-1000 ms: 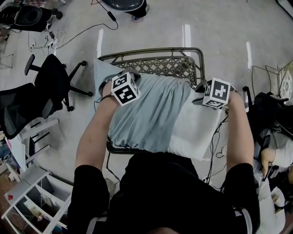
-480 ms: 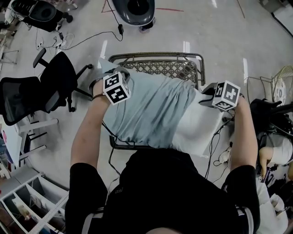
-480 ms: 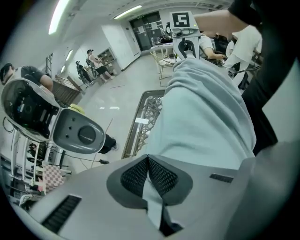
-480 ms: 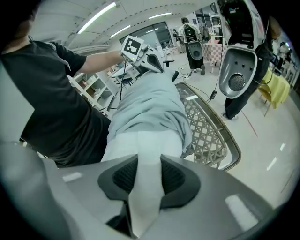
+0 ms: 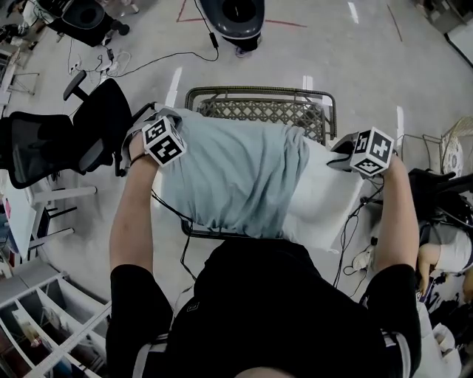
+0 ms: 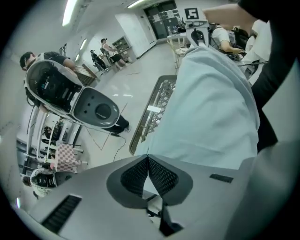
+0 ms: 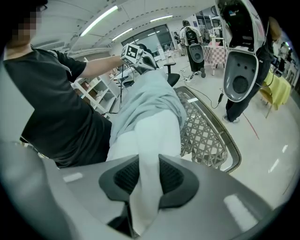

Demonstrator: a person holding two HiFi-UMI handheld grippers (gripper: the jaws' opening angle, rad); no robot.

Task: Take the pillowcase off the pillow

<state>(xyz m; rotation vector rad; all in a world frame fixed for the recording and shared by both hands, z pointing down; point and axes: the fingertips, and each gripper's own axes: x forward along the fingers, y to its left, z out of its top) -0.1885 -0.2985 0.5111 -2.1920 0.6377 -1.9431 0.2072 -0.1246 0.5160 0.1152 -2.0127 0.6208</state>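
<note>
1. The left claw (image 6: 147,158) is closed. Its ribbed pads meet at the tips on an edge of the pale blue-grey pillowcase (image 5: 236,173), and the cloth fans out from that pinch.
2. The right claw (image 7: 149,160) grips a corner of the white pillow (image 5: 329,203). Its jaws have just been closing, and the bunched white fabric runs up between the two dark pads.
3. The pillow is stretched sideways between the two claws, over a wicker chair (image 5: 255,111) with a metal frame. Its near edge lies against the person's black shirt (image 5: 273,310). Whether it rests on the woven seat cannot be told.
4. The pillowcase covers the left and middle of the pillow. The right end is bare white, and the open edge of the case sits in gathered folds just beside that bare part.
5. Each claw carries a cube printed with black-and-white square code patterns. The left cube (image 5: 164,140) is at the pillowcase's far left corner, and the right cube (image 5: 372,151) is at the pillow's far right corner.
6. In the left gripper view, the right cube shows small beyond the ridge of blue-grey cloth.
7. A black office chair (image 5: 89,140) stands just to the left of the left claw, on the grey floor (image 5: 384,66).
8. A dark, rounded machine (image 5: 229,15) stands on the floor beyond the wicker chair.
9. A white shelf unit (image 5: 44,325) stands at the lower left, well apart from the pillow.
</note>
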